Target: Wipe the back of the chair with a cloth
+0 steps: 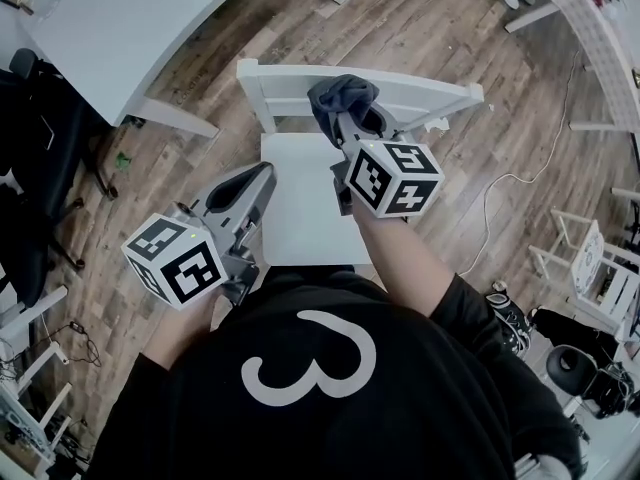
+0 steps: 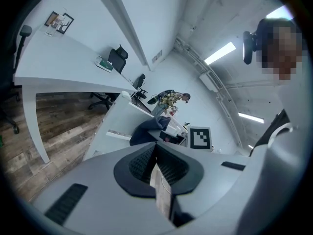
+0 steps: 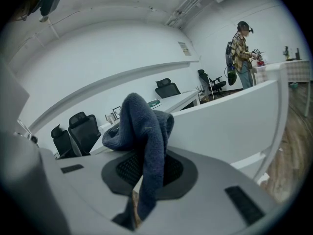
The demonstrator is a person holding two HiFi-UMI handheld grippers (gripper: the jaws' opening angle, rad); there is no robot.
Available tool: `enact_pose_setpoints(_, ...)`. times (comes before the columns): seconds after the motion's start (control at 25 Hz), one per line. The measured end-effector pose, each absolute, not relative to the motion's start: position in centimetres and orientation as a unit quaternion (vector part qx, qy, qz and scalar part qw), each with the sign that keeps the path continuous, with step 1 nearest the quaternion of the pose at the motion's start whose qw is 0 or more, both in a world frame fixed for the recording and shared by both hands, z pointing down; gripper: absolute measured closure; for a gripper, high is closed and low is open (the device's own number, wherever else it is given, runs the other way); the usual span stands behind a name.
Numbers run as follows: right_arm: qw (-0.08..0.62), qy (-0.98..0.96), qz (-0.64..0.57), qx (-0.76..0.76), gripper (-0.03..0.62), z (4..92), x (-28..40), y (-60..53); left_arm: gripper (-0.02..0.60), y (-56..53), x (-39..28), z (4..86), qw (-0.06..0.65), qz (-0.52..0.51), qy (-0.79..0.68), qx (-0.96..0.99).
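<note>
A white wooden chair stands in front of me, its back rail (image 1: 430,96) farthest from me and its seat (image 1: 300,208) below my hands. My right gripper (image 1: 350,120) is shut on a dark blue-grey cloth (image 1: 343,94), which rests bunched on the top of the back rail near its middle. In the right gripper view the cloth (image 3: 146,131) hangs down between the jaws of the right gripper (image 3: 146,166), against the white rail (image 3: 230,126). My left gripper (image 1: 262,175) hovers over the seat's left edge, shut and holding nothing. From the left gripper (image 2: 155,161) the cloth (image 2: 146,130) shows ahead.
A white desk (image 1: 120,28) and a black office chair (image 1: 40,138) stand at the left. A white cable (image 1: 500,193) trails over the wooden floor at the right, near white furniture (image 1: 590,268). Another person (image 3: 240,53) stands far off.
</note>
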State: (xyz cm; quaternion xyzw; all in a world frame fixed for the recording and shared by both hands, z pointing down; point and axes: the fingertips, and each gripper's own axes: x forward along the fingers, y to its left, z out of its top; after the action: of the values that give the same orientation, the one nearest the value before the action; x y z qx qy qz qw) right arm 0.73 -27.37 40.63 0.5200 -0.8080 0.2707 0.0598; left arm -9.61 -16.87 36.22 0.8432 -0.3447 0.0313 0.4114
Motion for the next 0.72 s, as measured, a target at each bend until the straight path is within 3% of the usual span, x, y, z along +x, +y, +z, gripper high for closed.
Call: enact_pose_setpoints(0.72,0.061,-0.753,0.259,0.602,0.542,40.6,15.1,-26.3,0.568,-16.5,-3.4,36.0,0.407,0.052,-0.305,0.859)
